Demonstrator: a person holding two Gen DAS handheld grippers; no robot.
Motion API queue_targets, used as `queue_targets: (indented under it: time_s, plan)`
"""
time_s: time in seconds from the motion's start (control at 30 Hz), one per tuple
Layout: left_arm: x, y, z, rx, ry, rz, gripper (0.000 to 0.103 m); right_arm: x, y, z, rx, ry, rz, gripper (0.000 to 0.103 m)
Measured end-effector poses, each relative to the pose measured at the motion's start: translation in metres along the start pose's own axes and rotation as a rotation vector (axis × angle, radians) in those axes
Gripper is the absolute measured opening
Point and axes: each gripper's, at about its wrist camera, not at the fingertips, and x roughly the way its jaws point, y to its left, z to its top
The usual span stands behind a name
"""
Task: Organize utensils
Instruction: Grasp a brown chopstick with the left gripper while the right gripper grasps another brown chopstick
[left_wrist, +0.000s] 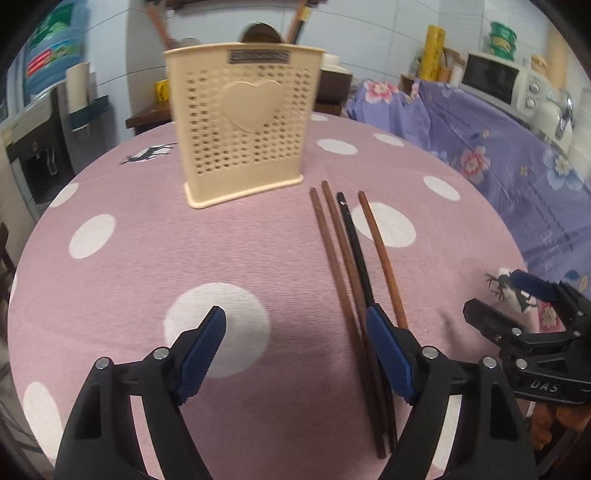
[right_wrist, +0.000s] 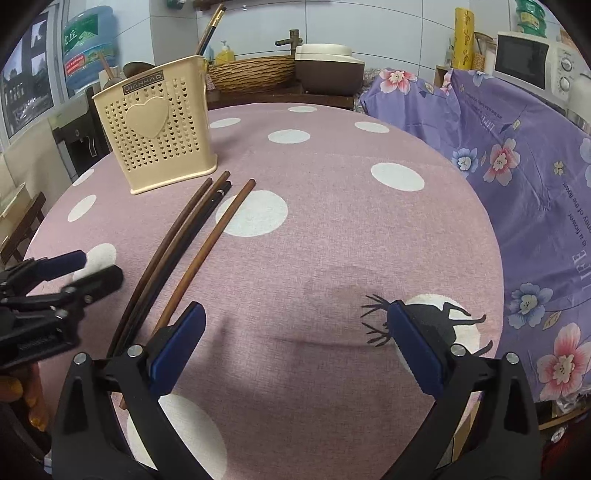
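Left gripper (left_wrist: 295, 321) jaws wide apart over pink dotted tablecloth (left_wrist: 129, 280), nothing between pads. Right-hand pad (left_wrist: 388, 350) overlaps near ends of chopsticks; contact unclear. Right gripper (right_wrist: 295, 325) also spread wide, holding nothing, hovering over deer print (right_wrist: 436, 321). Four chopsticks (left_wrist: 354, 258) lie side by side on cloth, three brown, one black, pointing toward 12 o'clock. Cream perforated utensil holder (left_wrist: 240, 122) stands upright at 11 o'clock of chopstick tips, just beside them, utensil handles poking from top.

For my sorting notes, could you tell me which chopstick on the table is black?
The black chopstick, third from the left in the left wrist view; the three others are brown.
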Motion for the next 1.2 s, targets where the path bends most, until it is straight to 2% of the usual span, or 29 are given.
queue_targets:
  time_s: [0.07, 0.33, 0.53, 0.73, 0.97, 1.0, 1.07, 1.1, 1.2]
  plan:
    - [0.008, -0.007, 0.001, 0.035, 0.037, 0.019, 0.071, 0.0, -0.003, -0.001, 0.01, 0.003, -0.004, 0.097]
    - [0.015, -0.014, 0.006, 0.07, 0.053, 0.075, 0.071, 0.003, -0.006, -0.002, 0.026, 0.014, 0.014, 0.097]
    - [0.016, 0.006, 0.006, 0.032, 0.068, 0.084, 0.072, -0.001, -0.009, -0.003, 0.031, 0.006, 0.001, 0.097]
    - [0.01, 0.029, 0.009, -0.025, 0.069, 0.144, 0.07, 0.0, -0.014, 0.0, 0.058, 0.001, 0.003, 0.097]
    - [0.018, 0.021, 0.022, -0.035, 0.071, 0.073, 0.07, 0.007, 0.0, 0.005, 0.038, 0.025, 0.038, 0.097]
    - [0.022, 0.02, 0.025, -0.037, 0.076, 0.069, 0.069, 0.006, 0.001, 0.005, 0.037, 0.024, 0.038, 0.097]
    - [0.031, 0.018, 0.029, -0.035, 0.104, 0.064, 0.056, 0.005, 0.003, 0.006, 0.039, 0.02, 0.041, 0.097]
    - [0.034, 0.016, 0.03, -0.026, 0.103, 0.075, 0.054, 0.005, 0.003, 0.006, 0.04, 0.02, 0.042, 0.097]
    - [0.038, 0.01, 0.032, 0.014, 0.102, 0.106, 0.039, 0.007, 0.004, 0.005, 0.037, 0.028, 0.038, 0.097]
